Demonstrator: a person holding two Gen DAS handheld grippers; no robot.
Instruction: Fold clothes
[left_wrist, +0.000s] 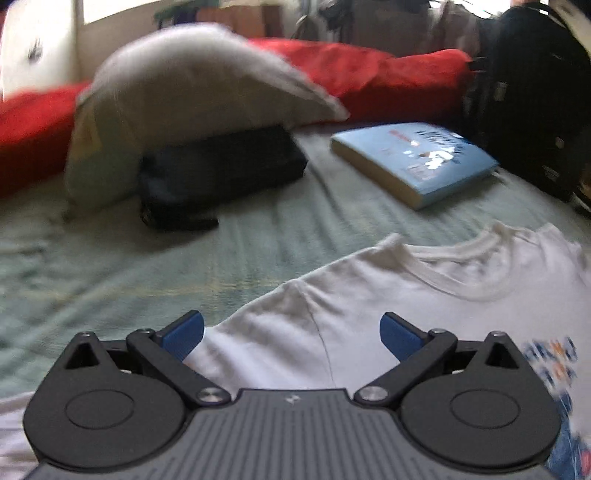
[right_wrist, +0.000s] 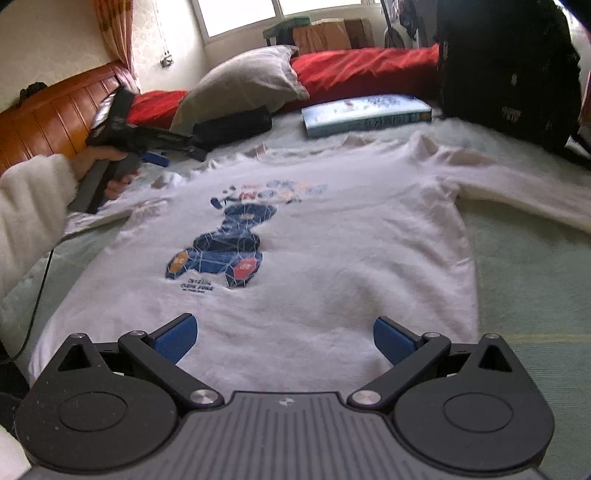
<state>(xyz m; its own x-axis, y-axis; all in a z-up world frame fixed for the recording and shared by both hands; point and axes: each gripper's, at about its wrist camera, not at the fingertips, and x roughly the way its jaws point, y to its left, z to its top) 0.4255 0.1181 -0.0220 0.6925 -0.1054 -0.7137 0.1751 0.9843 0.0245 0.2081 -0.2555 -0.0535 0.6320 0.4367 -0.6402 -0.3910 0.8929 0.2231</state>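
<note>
One white sweatshirt (right_wrist: 303, 236) lies spread face up on the bed (right_wrist: 528, 280), its blue printed figure (right_wrist: 221, 251) in the middle of the chest, the collar toward the far pillows and one long sleeve (right_wrist: 524, 199) stretched out to the right. It looks soft, light and a little fleecy (the kind of knit that drapes and sags rather than holding a crease), so a pinch near a seam, at the shoulder or the hem corner, should likely carry it better than a grab at the loose middle. Both tools have their jaws spread wide and hold nothing: the left gripper (left_wrist: 291, 332) hovers over the shoulder by the ribbed collar (left_wrist: 469, 258), and the right gripper (right_wrist: 284, 339) hovers over the hem end. The ribbed green bedcover should give some friction, so the cloth will probably drag rather than slide. Beyond the collar sit a grey pillow (right_wrist: 243, 81), a flat black pouch (left_wrist: 221, 170), a pale blue book (left_wrist: 417, 158), a red quilt (right_wrist: 362, 70) and a black backpack (right_wrist: 506, 70).
</note>
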